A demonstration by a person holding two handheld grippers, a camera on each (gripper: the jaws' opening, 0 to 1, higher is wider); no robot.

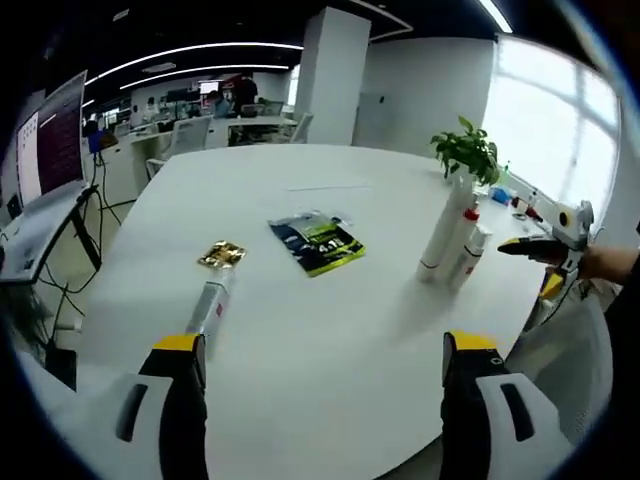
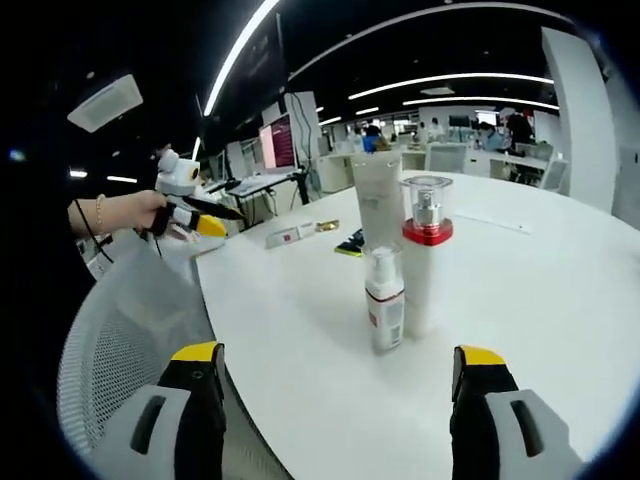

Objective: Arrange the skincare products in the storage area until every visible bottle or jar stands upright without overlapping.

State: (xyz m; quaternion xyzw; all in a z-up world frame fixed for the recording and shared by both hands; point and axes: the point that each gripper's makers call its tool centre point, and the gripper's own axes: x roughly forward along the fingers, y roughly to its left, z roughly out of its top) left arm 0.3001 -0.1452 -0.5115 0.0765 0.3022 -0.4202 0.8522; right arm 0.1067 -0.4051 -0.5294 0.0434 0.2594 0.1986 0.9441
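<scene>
Three skincare bottles stand upright close together on the white table [image 2: 520,290]: a tall white tube [image 2: 378,205], a bottle with a red collar and clear cap [image 2: 426,262] and a small white pump bottle [image 2: 385,300]. My right gripper [image 2: 338,356] is open just short of them, holding nothing. From the left gripper view the same group [image 1: 447,237] stands at the right. A silver-white tube [image 1: 209,306] lies flat on the table just ahead of my left gripper [image 1: 324,346], which is open and holds nothing. That tube [image 2: 288,236] lies far back in the right gripper view.
A gold sachet [image 1: 221,255] and a dark green packet [image 1: 318,243] lie flat mid-table. A potted plant [image 1: 467,150] stands behind the bottles. A mesh chair back [image 2: 125,335] is at the table edge. A hand holds the right gripper [image 1: 540,248] beyond the bottles.
</scene>
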